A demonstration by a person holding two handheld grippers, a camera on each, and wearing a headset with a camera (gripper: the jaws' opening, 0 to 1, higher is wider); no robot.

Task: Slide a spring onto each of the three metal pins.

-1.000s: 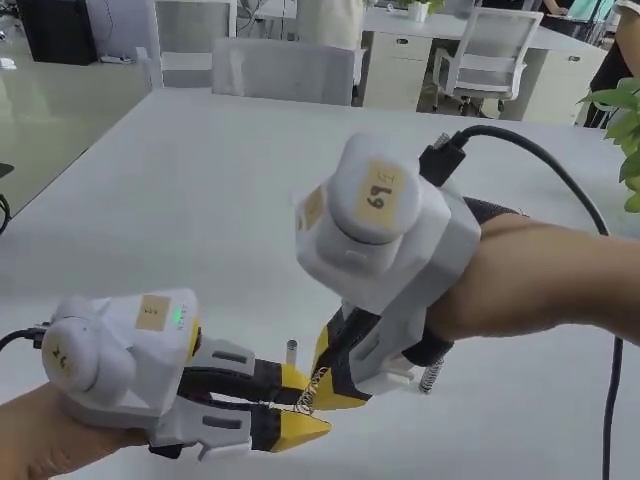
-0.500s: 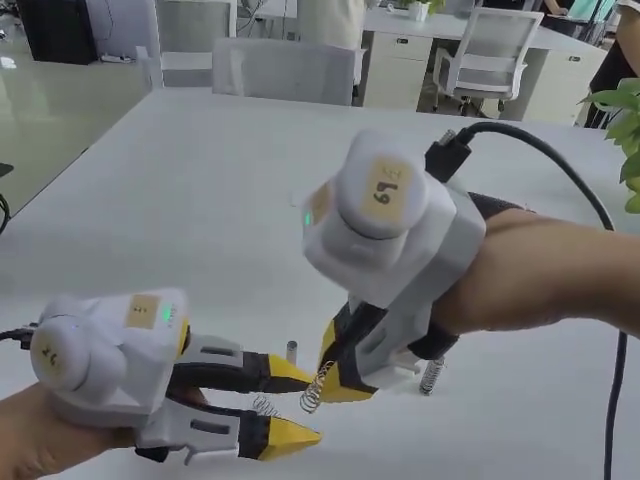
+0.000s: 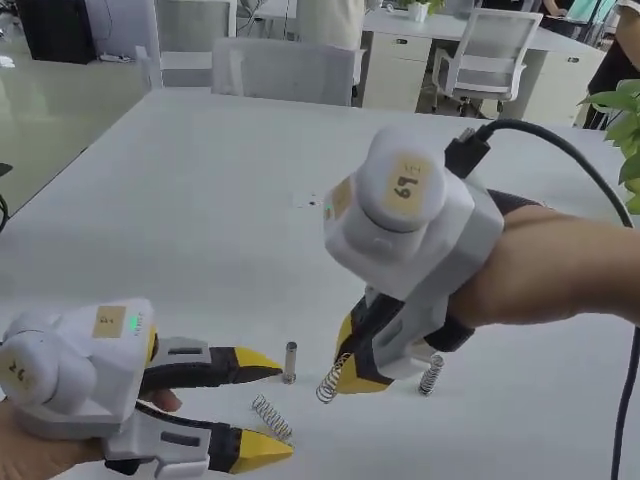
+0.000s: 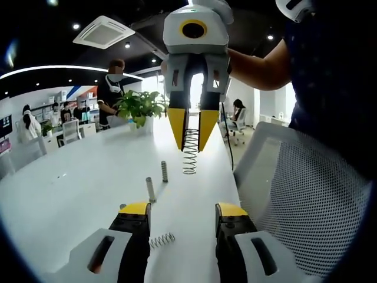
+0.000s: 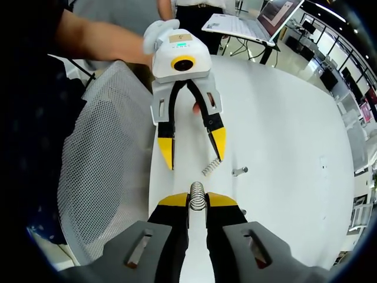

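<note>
- Right gripper [image 3: 345,381] is pinched tight on 1 spring [image 3: 327,386], just beside the bare pin [image 3: 290,361].
- Left gripper [image 3: 279,411] is wide apart and holds nothing; a loose spring [image 3: 270,416] lies between its jaws.
- Next move, my judgement: tip the held spring upright, centre its bore over the pin, lower gently.

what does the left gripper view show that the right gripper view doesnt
Left gripper view: the right gripper seen from the front, a potted plant, and an upright spring, apparently on a pin. Right gripper view: the left gripper with its jaws open, and a laptop. Both: the spring clamped in the right gripper, the loose spring lying on the table, a bare pin and a mesh chair.
</note>
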